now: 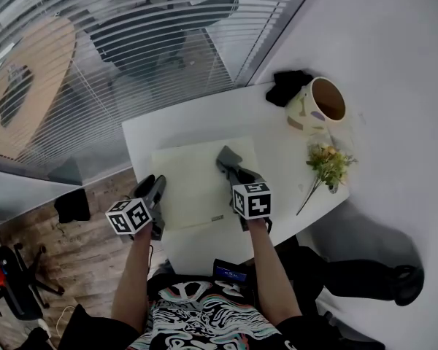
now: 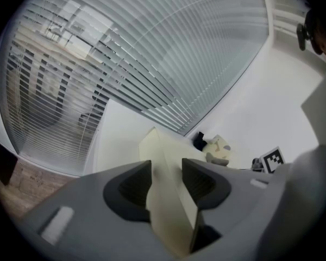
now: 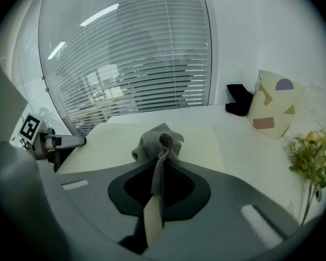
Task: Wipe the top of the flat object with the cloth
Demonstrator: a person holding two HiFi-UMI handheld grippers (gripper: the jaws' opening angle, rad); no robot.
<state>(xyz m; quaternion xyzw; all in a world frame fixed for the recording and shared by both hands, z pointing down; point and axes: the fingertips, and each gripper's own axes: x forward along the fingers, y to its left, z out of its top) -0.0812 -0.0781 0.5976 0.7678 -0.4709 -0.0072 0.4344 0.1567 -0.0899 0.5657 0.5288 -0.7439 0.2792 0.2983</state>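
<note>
A flat cream-coloured board (image 1: 196,184) lies on the white table (image 1: 288,162). My left gripper (image 1: 155,189) is shut on the board's left edge; in the left gripper view the board (image 2: 168,162) runs between the two pads. My right gripper (image 1: 231,165) is shut on a crumpled grey cloth (image 1: 227,154), which rests on the board's right part. In the right gripper view the cloth (image 3: 158,141) bunches out ahead of the jaws over the board (image 3: 100,143).
A patterned cup (image 1: 317,105) stands at the table's back right, with a black item (image 1: 287,86) beside it. A small bunch of flowers (image 1: 327,165) lies to the right of the board. Window blinds (image 1: 131,42) run behind the table's far edge.
</note>
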